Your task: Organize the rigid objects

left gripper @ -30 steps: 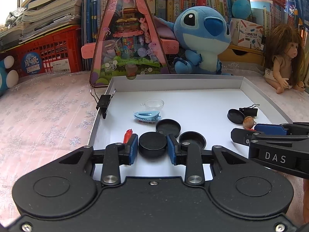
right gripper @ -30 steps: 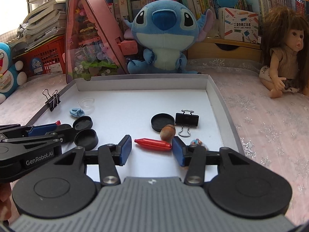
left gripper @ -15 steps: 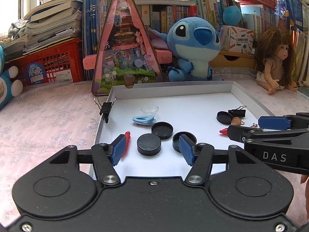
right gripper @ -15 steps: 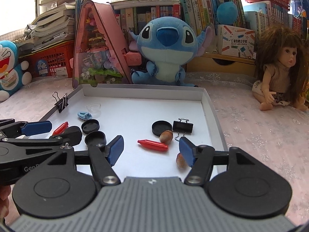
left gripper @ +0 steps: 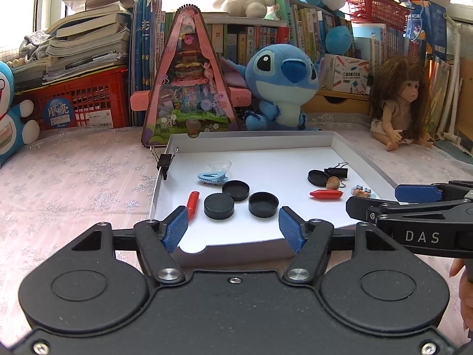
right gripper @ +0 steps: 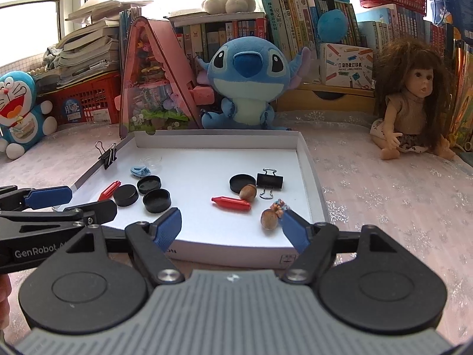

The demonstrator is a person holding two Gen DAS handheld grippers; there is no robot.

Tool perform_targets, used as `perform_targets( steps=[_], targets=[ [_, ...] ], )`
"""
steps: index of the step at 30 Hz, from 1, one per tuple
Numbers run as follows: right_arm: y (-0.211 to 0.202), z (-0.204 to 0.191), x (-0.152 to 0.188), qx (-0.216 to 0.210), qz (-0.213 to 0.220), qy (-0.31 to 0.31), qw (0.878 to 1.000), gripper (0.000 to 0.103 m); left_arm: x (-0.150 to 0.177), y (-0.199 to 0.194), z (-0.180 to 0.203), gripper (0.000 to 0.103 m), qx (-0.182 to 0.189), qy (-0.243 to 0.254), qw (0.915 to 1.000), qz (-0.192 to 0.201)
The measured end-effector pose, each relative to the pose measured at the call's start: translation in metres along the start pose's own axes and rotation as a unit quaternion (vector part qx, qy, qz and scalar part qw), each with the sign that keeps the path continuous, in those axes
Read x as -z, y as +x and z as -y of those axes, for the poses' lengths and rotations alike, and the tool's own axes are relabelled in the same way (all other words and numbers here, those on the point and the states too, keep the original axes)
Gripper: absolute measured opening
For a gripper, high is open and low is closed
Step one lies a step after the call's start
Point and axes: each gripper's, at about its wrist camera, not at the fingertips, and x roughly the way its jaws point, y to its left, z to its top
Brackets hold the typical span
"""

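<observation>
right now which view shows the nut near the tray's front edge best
The right wrist view: the nut lies whole in the tray, by the right gripper. In the left wrist view I can't find it; the right gripper's arm seems to cover that corner.

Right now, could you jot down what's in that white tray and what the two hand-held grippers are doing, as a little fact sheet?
container: white tray on a pink snowflake cloth
left cluster: three black caps, a blue hair clip, a red crayon, a clear dish
right cluster: one black cap, black binder clip, red crayon, two nuts
rim: a binder clip clamped on the left wall
left hand-held gripper: open, empty
right hand-held gripper: open, empty
</observation>
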Motion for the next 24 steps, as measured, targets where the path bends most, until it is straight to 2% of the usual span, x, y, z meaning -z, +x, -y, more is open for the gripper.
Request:
perform_targets(
  steps=[9,20,24],
  targets=[
    [-0.019,-0.003,0.027,0.006,-0.001,-0.005,1.000,0.087,0.022,-0.017,-0.005,0.069,-0.002,-0.002,0.9999,-0.011],
    [-0.006,-0.005,0.045,0.018,-0.040,-0.004,0.999,0.090,0.041,-0.006,-0.011,0.069,-0.017,-0.003,0.9990,-0.041],
    [-0.002,-0.007,0.049,0.021,-0.045,-0.009,0.999,0.096,0.043,0.001,-0.011,0.071,-0.023,-0.006,0.9982,-0.054]
  ],
)
